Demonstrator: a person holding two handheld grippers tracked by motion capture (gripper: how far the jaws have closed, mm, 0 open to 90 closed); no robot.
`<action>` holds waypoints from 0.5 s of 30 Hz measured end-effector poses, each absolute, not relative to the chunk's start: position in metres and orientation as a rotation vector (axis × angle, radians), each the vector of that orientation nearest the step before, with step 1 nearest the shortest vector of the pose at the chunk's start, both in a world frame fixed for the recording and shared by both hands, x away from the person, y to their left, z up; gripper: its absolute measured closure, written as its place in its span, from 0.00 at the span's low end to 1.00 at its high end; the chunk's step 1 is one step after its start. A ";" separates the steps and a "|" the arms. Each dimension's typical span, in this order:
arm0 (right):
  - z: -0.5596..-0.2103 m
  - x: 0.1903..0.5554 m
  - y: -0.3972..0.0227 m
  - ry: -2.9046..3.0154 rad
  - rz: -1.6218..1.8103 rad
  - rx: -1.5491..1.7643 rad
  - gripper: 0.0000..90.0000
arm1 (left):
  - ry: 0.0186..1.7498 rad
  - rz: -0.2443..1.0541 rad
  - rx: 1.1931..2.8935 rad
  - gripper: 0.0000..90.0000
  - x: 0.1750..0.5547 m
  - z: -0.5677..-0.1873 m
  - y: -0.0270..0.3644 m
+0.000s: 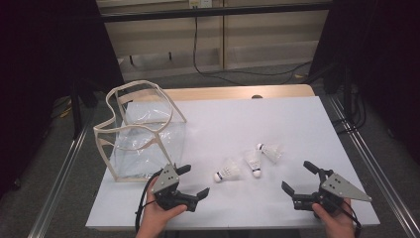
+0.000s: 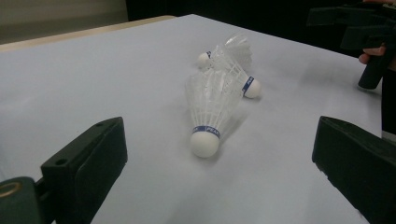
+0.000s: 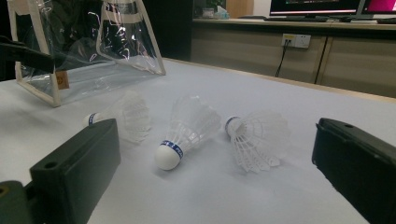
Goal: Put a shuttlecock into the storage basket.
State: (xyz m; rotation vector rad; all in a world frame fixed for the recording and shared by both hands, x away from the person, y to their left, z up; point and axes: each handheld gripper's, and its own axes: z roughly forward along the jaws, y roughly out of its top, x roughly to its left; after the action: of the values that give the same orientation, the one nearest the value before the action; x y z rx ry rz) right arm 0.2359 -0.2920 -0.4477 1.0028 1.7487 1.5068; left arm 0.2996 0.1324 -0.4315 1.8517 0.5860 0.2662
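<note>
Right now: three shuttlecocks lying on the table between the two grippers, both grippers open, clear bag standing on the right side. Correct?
Not quite: the clear bag stands on the left side of the table, beyond the left gripper, as the high view shows. The rest holds: three shuttlecocks lie between the grippers, and the right gripper is open too.

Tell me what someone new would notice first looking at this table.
Three white shuttlecocks lie clustered on the white table, between the two open grippers. At the table's far left stands a clear plastic bag with cream trim, its top gaping. The left gripper and right gripper rest low at the near edge, each held in a hand.
</note>
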 end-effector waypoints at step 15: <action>-0.448 0.236 -0.291 1.752 1.506 0.999 0.01 | 0.607 0.245 1.884 0.05 0.302 -0.433 0.123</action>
State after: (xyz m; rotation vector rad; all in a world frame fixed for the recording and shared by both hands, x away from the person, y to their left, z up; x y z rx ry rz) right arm 0.2363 -0.2914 -0.4481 0.9988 1.7521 1.5056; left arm 0.3021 0.1231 -0.4334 1.8837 0.6067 0.2454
